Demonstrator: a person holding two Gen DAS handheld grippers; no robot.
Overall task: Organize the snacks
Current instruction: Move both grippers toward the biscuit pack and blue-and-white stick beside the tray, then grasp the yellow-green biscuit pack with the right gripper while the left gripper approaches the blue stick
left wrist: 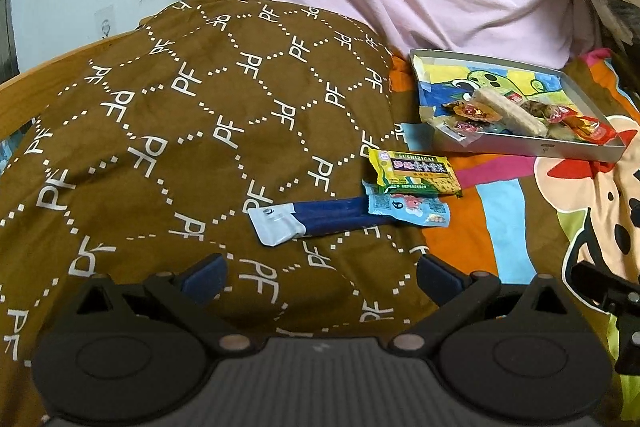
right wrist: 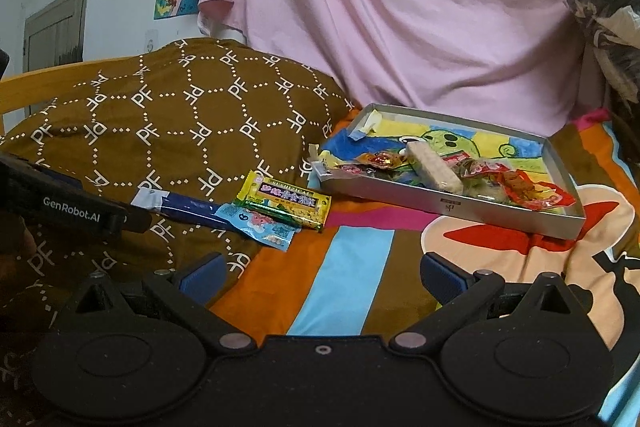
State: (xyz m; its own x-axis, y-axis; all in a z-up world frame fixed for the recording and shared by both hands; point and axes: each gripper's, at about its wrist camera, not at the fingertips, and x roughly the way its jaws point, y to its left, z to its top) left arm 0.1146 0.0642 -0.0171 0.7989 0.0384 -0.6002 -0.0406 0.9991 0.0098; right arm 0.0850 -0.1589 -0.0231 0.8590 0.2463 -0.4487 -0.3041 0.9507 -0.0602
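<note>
Tongs both spread wide, left (left wrist: 320, 277) and right (right wrist: 322, 277), gripping nothing; yellow snack pack (left wrist: 414, 173) and blue stick (left wrist: 316, 221) just ahead of left; snack tray (right wrist: 520, 217) ahead-right of right.

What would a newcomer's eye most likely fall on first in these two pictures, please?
Probably the shallow grey tray on the bright cartoon bedsheet, heaped with red-wrapped snacks and a pale wafer bar. Next, three loose snacks beside the tray's left: a yellow-green packet, a light-blue packet and a dark-blue stick, on the brown PF-patterned cushion's edge.
</note>
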